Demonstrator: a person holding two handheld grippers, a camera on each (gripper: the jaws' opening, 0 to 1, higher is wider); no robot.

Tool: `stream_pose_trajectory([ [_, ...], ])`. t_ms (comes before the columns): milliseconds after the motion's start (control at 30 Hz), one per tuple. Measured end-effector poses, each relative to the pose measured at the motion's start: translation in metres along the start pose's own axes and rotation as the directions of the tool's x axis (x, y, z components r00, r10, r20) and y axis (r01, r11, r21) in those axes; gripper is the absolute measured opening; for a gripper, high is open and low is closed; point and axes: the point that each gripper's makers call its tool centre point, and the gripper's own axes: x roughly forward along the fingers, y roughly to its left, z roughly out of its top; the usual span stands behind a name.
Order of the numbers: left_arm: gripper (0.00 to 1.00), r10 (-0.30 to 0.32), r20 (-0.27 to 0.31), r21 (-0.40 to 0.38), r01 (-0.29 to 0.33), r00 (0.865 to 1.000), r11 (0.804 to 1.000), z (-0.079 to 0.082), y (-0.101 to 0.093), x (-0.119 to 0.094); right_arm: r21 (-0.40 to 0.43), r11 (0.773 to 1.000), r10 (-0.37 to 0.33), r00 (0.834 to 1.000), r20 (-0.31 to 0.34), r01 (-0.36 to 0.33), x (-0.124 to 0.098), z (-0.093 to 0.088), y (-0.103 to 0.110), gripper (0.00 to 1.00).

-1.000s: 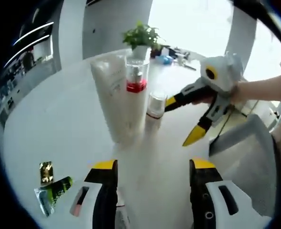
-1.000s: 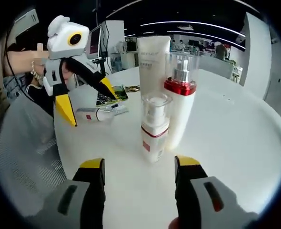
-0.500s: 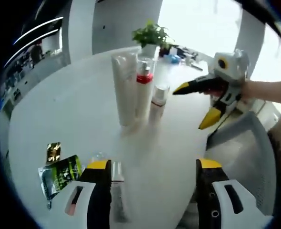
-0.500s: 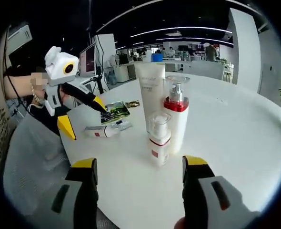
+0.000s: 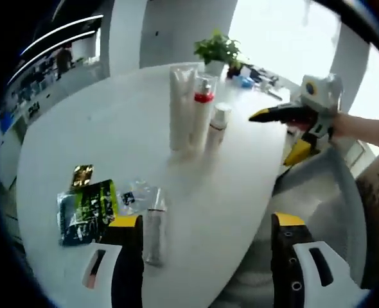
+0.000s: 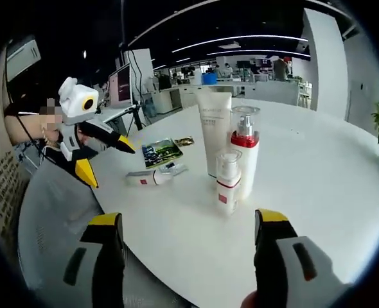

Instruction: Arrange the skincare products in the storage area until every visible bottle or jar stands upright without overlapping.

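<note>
1. Three products stand upright in a tight cluster mid-desk: tall tube (image 6: pixel 214 131), red-collar pump (image 6: pixel 245 157), small pump (image 6: pixel 227 181) in front. They look close but not overlapping; I'd guess they're bunched to keep the set compact.
2. One bottle (image 5: pixel 153 226) lies flat near the desk edge, clear cap end pointing away from my left claw. Judging by the task, that's the one left to stand up.
3. Just beside it: green sachet (image 5: pixel 88 210), small gold packet (image 5: pixel 81 174), clear wrapper (image 5: pixel 135 195). All flat, prob. not targets.
4. Left claw (image 5: pixel 207 256): jaws wide apart, nothing btwn them, hanging over the near desk edge w/ the lying bottle beside its left jaw.
5. Right claw (image 6: pixel 194 247): jaws spread, empty, held off the desk edge facing the cluster.
6. Desk (image 6: pixel 318 186) is white, round. Plant (image 5: pixel 219 48) and clutter at the far side, well apart from the cluster.
7. Next move, imo: left claw takes the lying bottle by the body and stands it near the cluster w/ a gap, so nothing gets knocked.
</note>
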Motion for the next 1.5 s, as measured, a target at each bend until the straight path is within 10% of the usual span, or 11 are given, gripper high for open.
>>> stream_pose_trajectory([
  [1500,0.95,0.123,-0.019,-0.143,-0.124,0.992,0.982,-0.048,0.006,-0.038,0.102,0.995,-0.02,0.999,0.039,0.016,-0.015,-0.008,0.023,1.0],
])
